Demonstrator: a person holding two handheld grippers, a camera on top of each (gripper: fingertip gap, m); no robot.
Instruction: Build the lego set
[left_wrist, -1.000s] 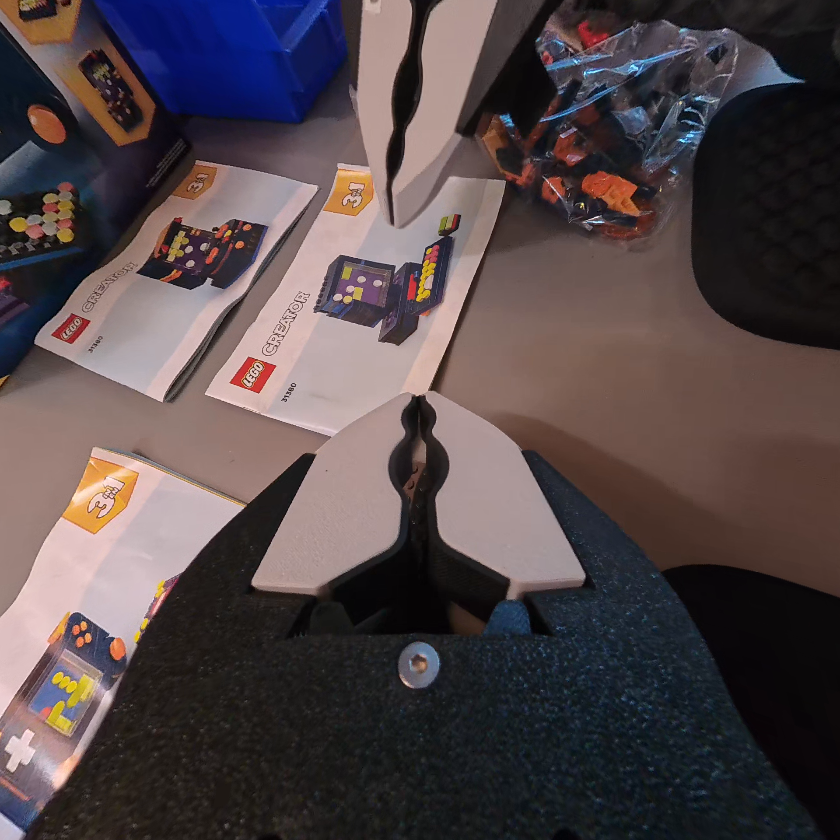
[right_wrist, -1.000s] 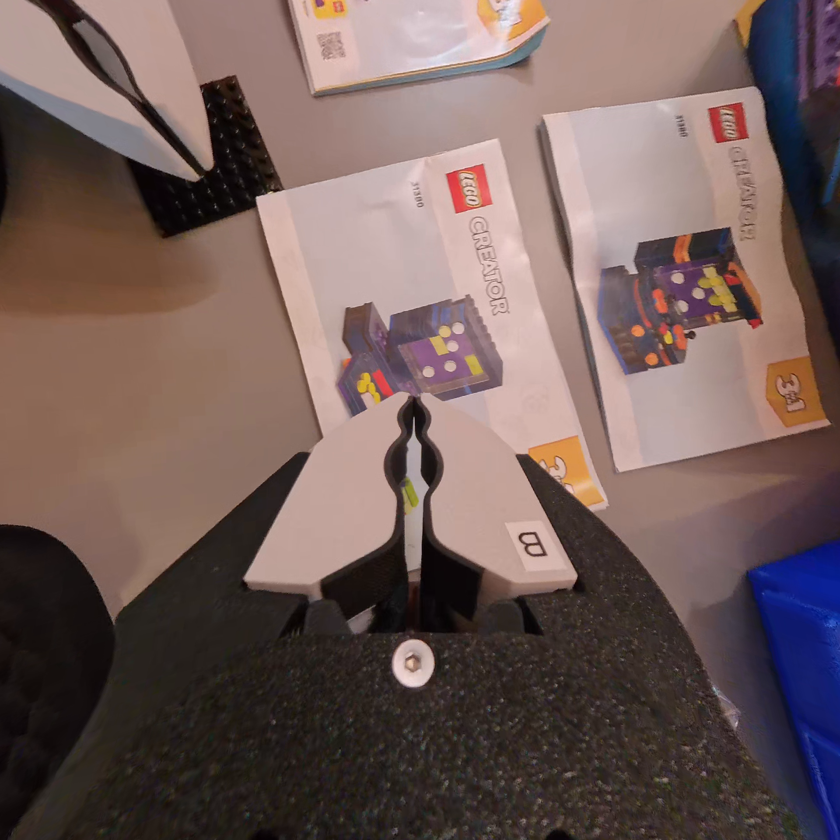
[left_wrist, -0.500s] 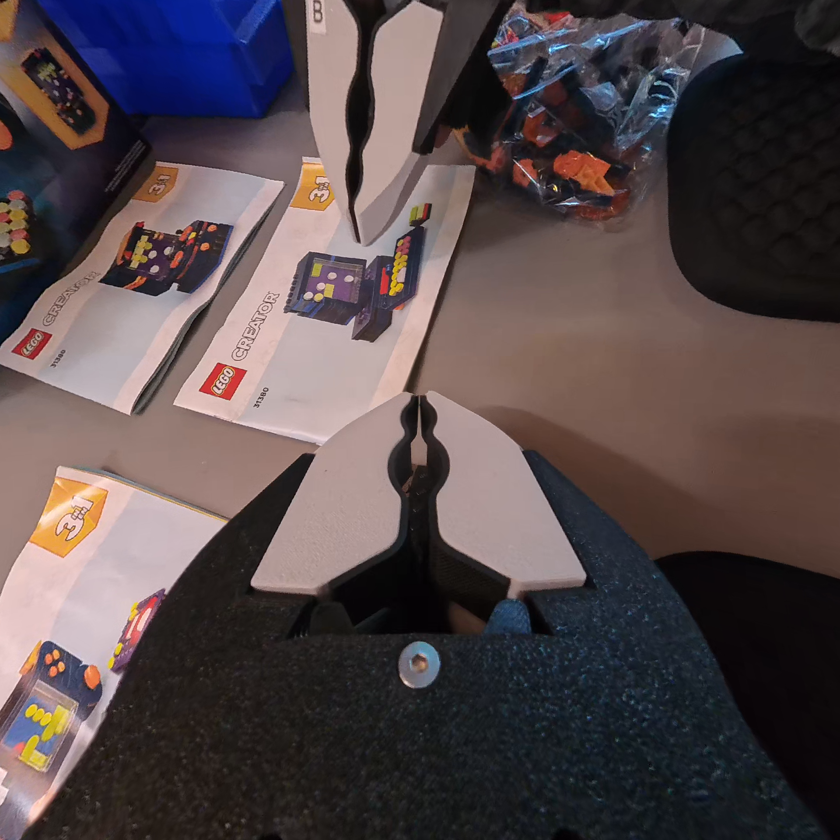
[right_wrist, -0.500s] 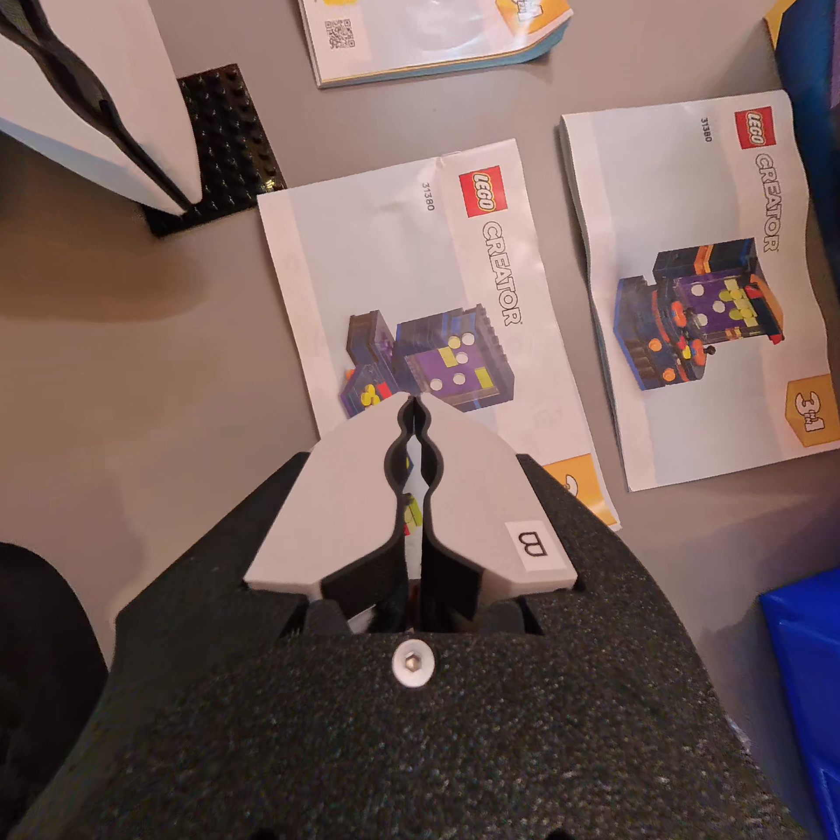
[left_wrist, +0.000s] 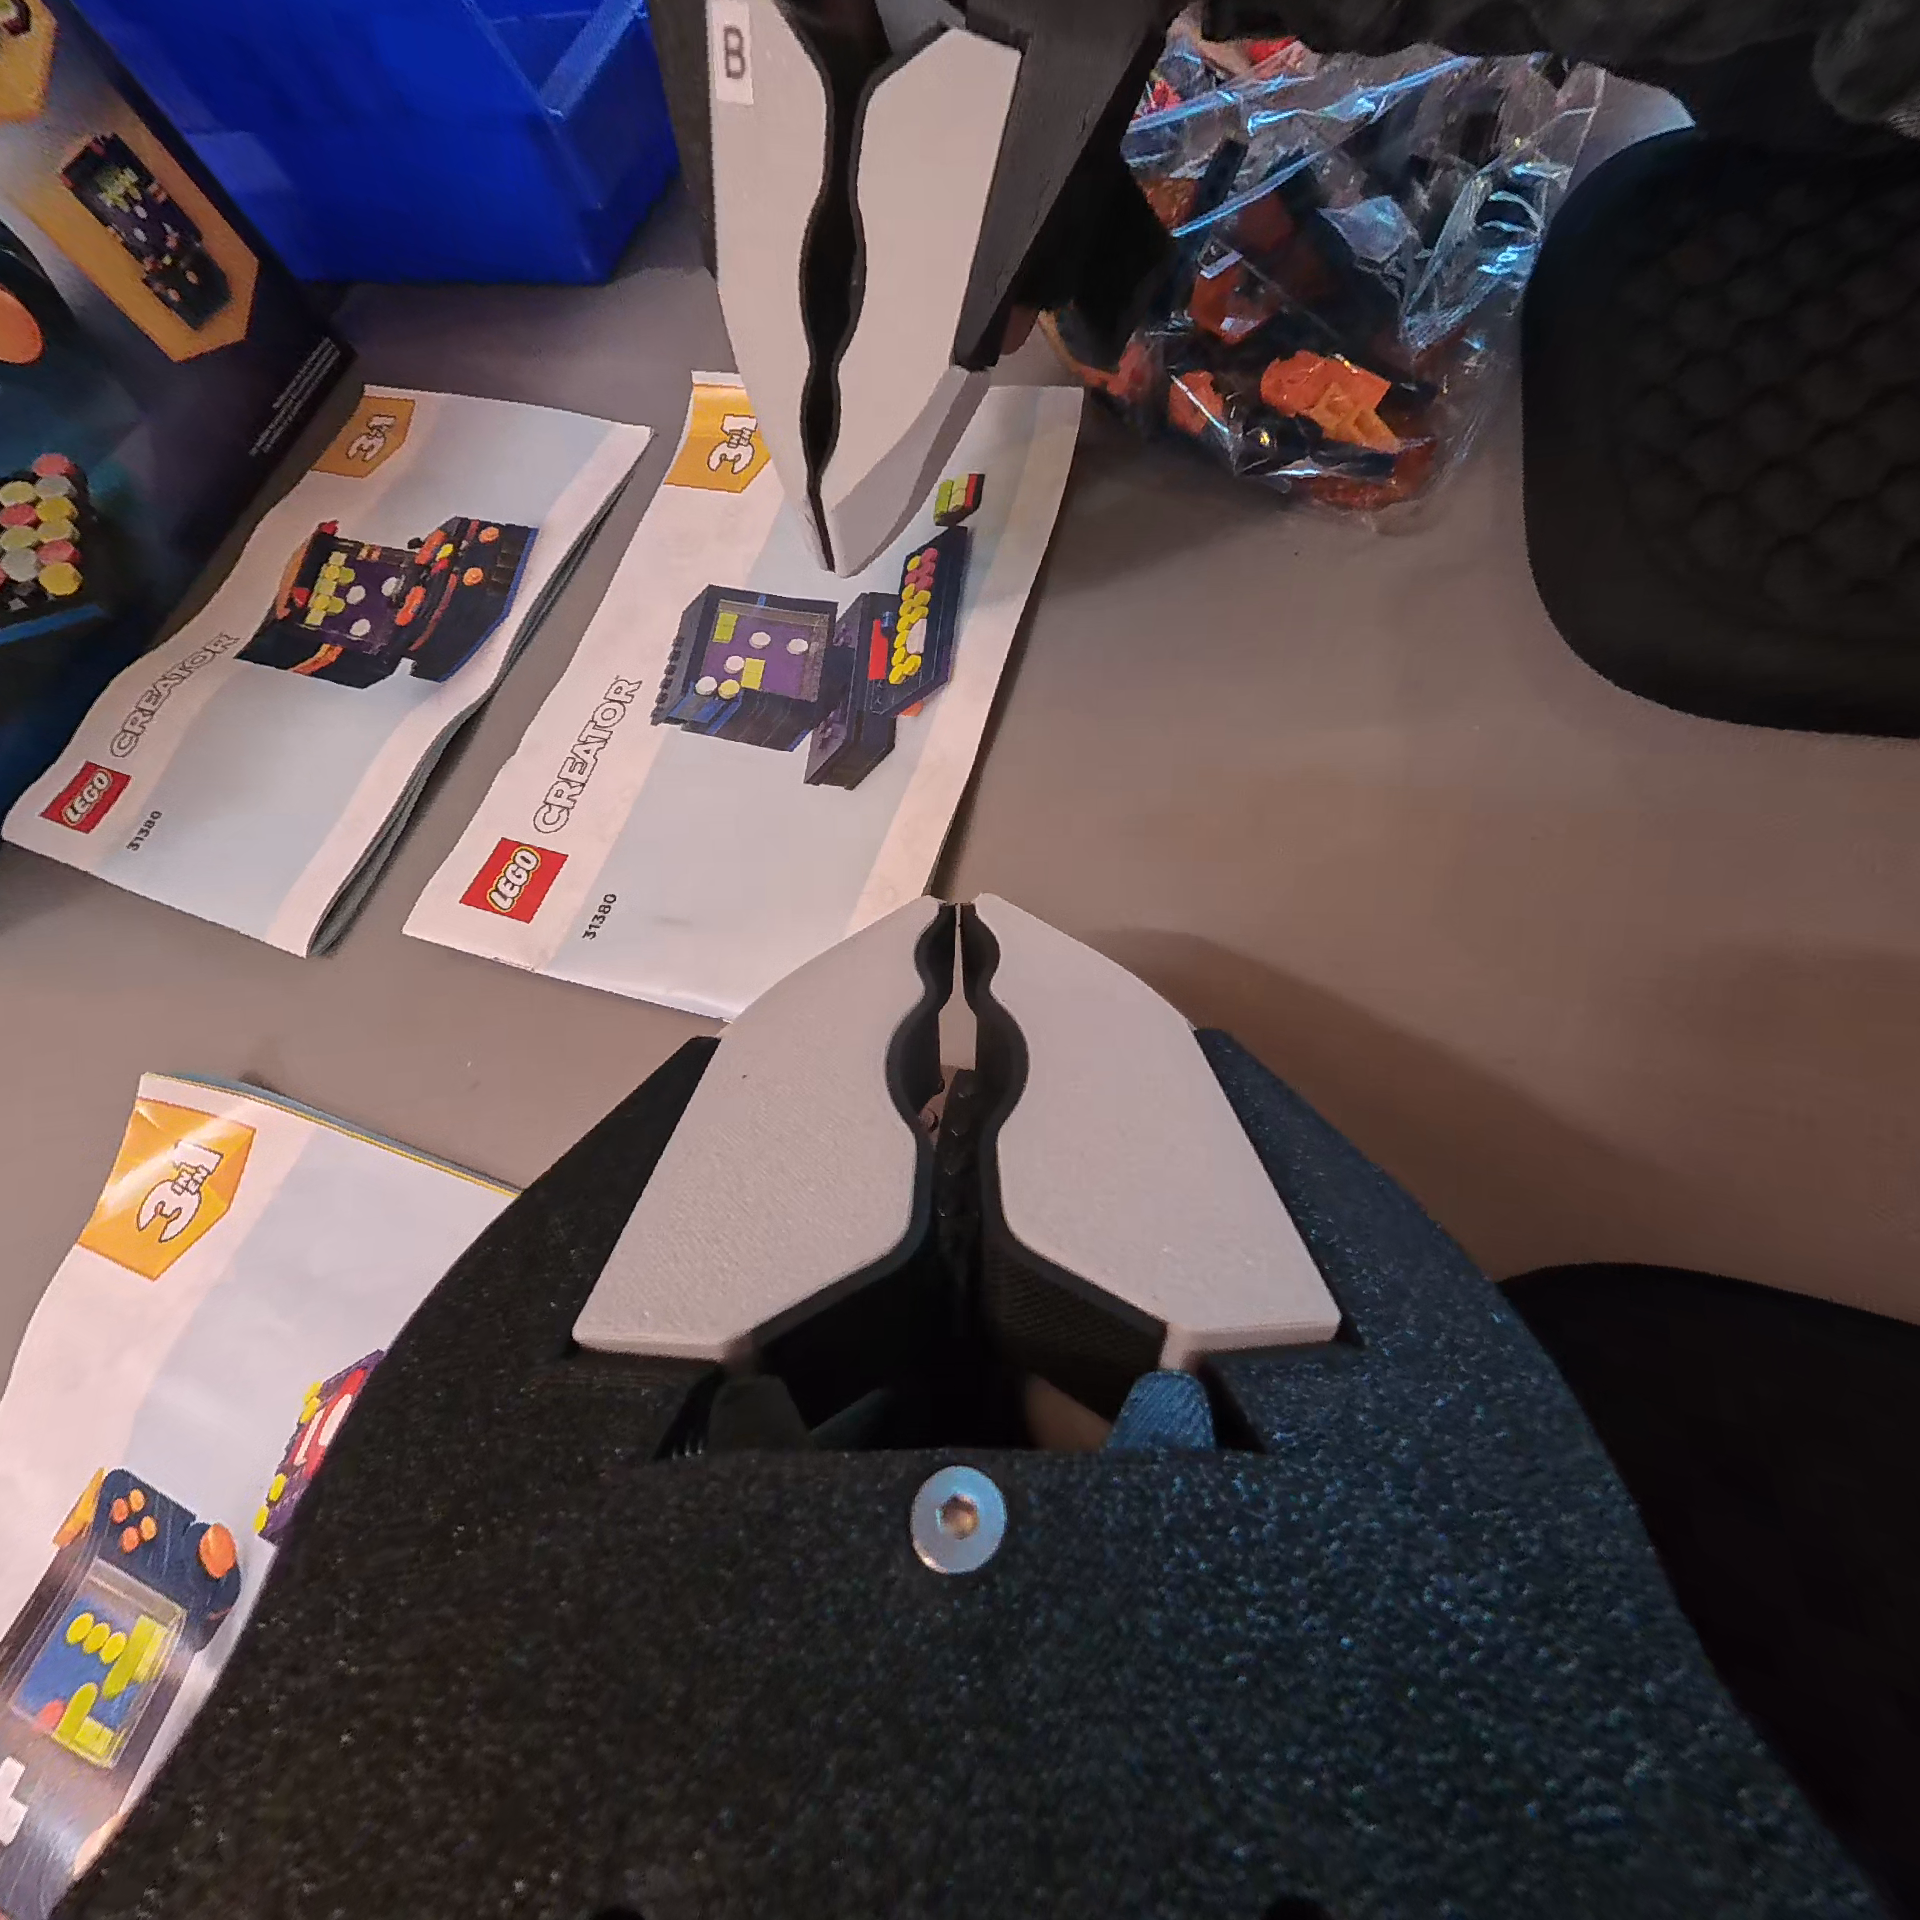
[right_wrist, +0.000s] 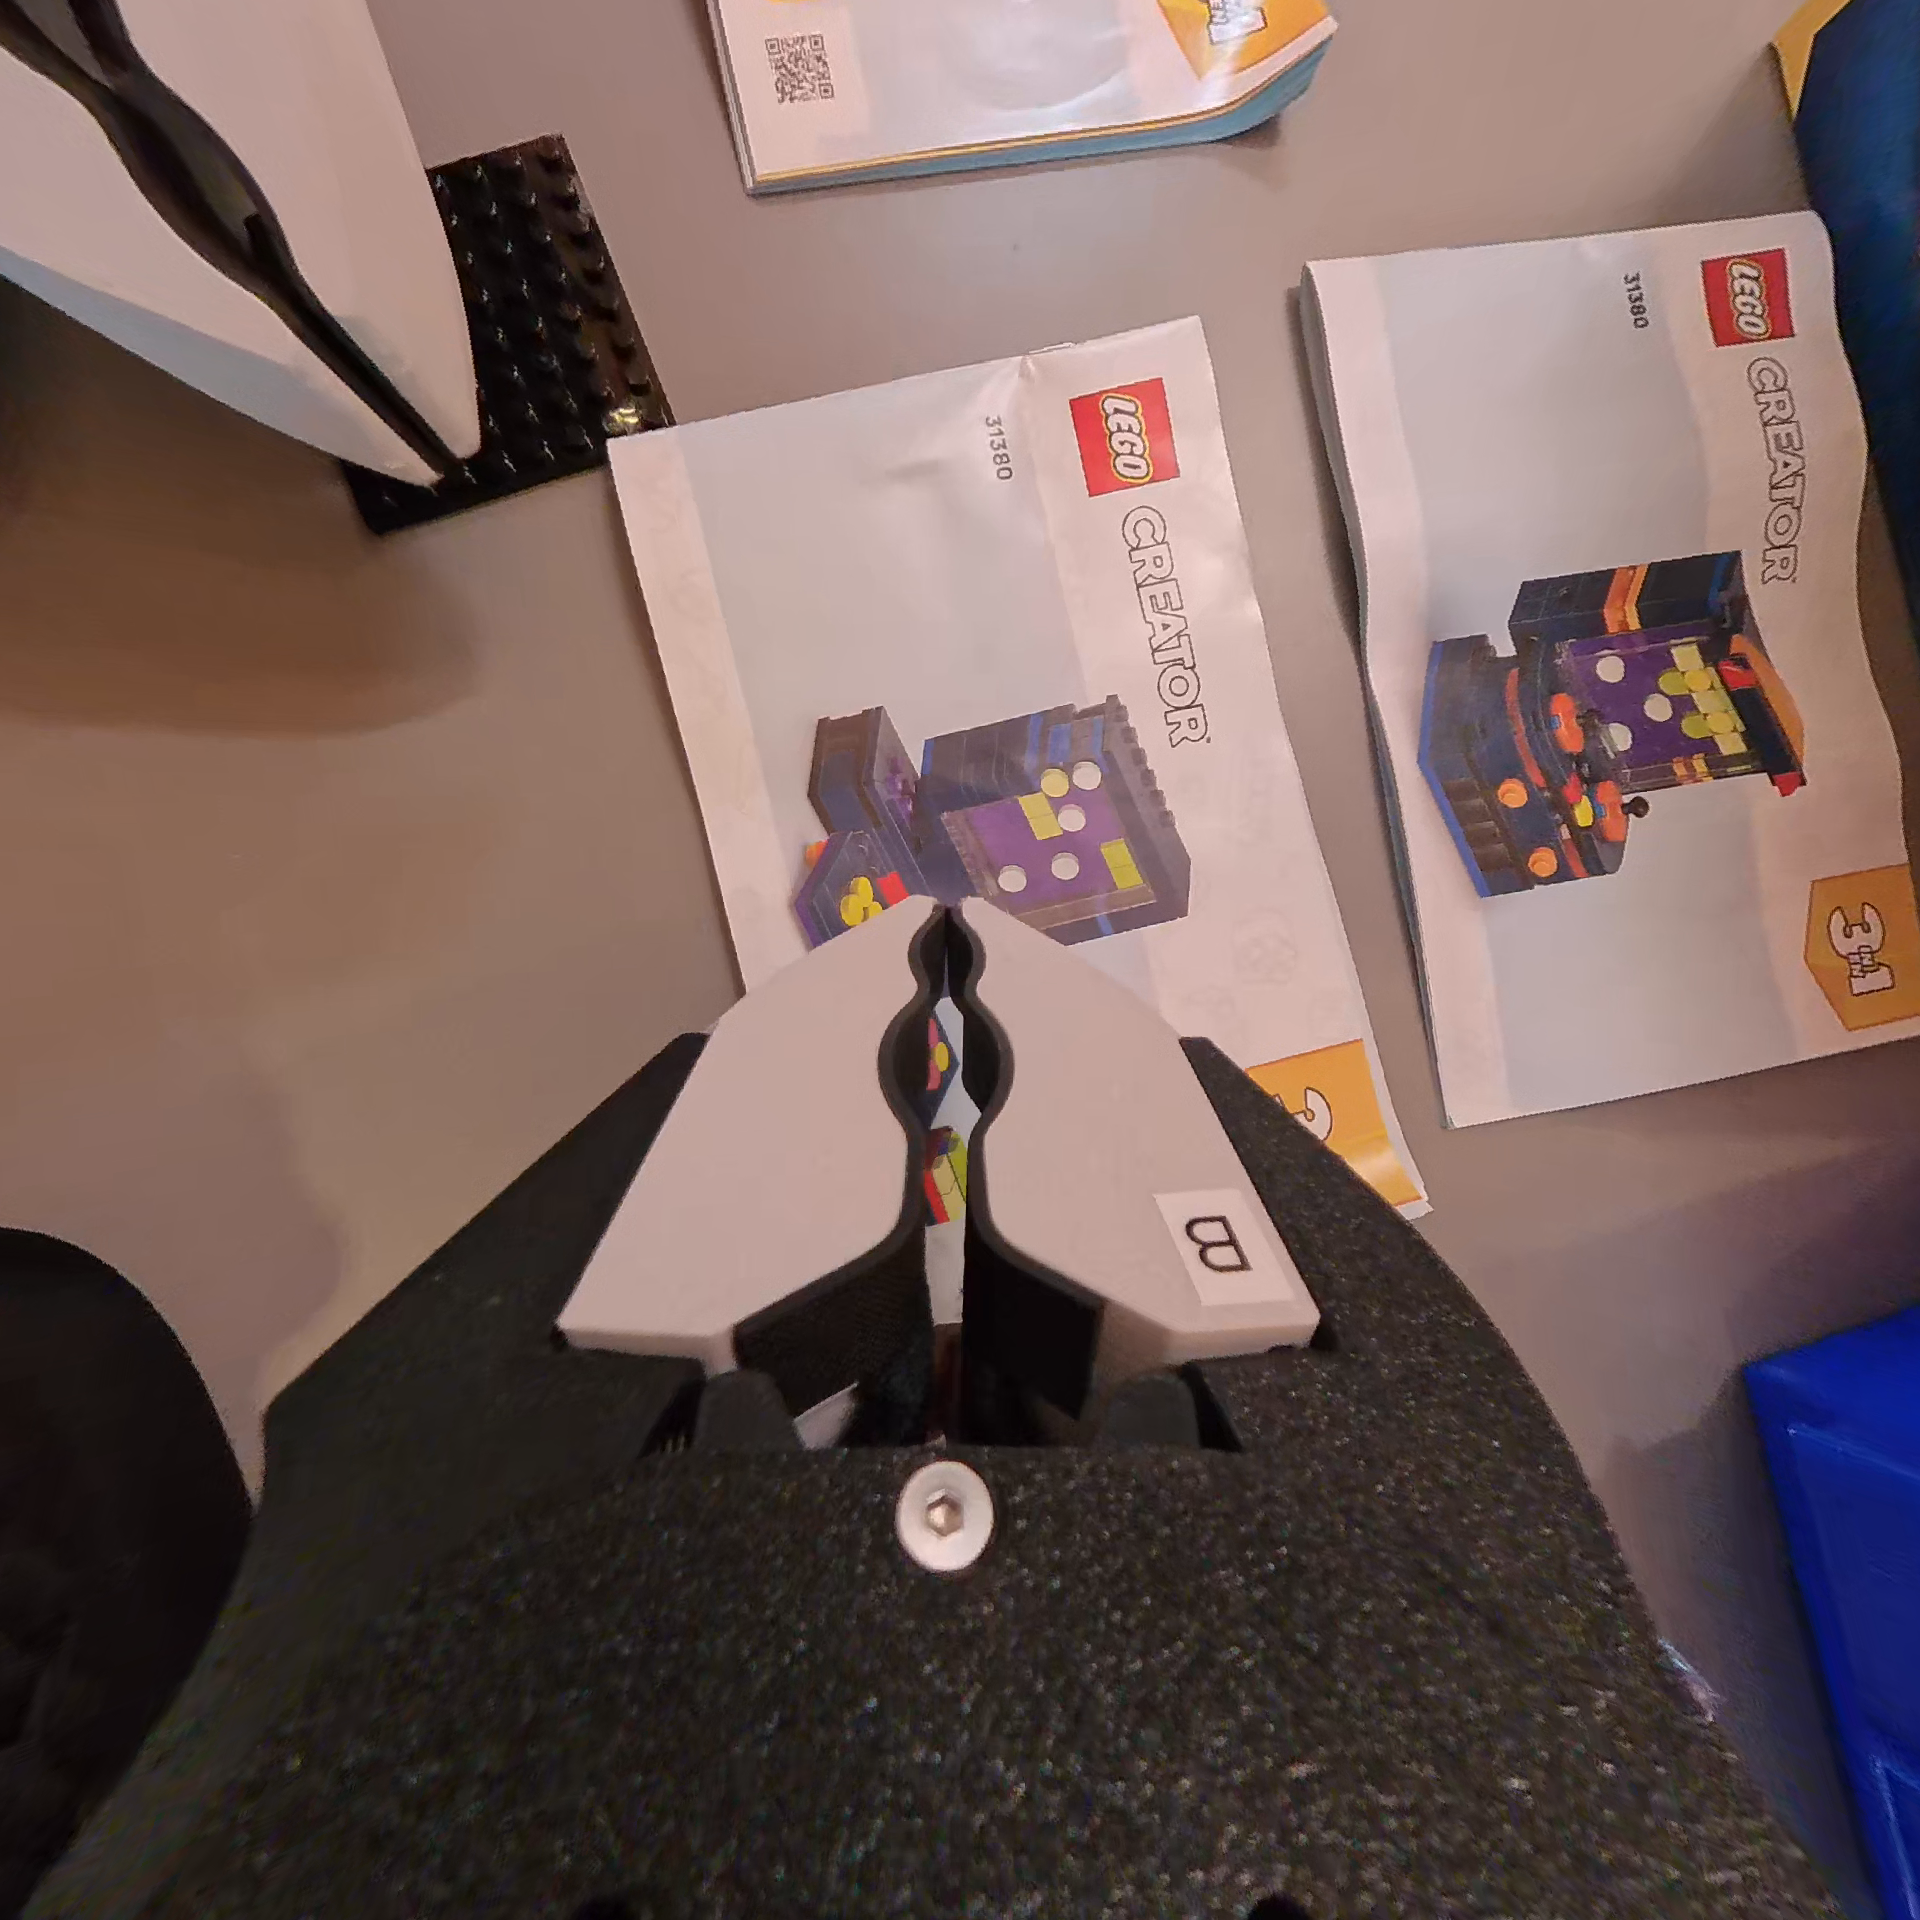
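Note:
My left gripper (left_wrist: 956, 909) is shut and hovers low over the grey table. A black studded plate (right_wrist: 530, 332) lies flat under it; its studs show through the gap between the fingers (left_wrist: 956, 1122). I cannot tell whether the tips touch it. My right gripper (right_wrist: 948, 912) is shut and empty over the middle instruction booklet (right_wrist: 935, 623), and shows from the front in the left wrist view (left_wrist: 831, 551). A clear bag of orange and black bricks (left_wrist: 1320, 312) lies behind it.
Two more booklets lie on the table, one beside the middle one (right_wrist: 1621, 675) and one nearer the left gripper (left_wrist: 156, 1403). A blue bin (left_wrist: 416, 135) and the set's box (left_wrist: 104, 312) stand at the back left. A black padded seat (left_wrist: 1745, 468) is on the right. The grippers' ends are close to 10 cm from one another.
The right gripper has moved along the middle booklet, leftward in the left wrist view, still shut. The left gripper stays shut over the black plate, which has not moved.

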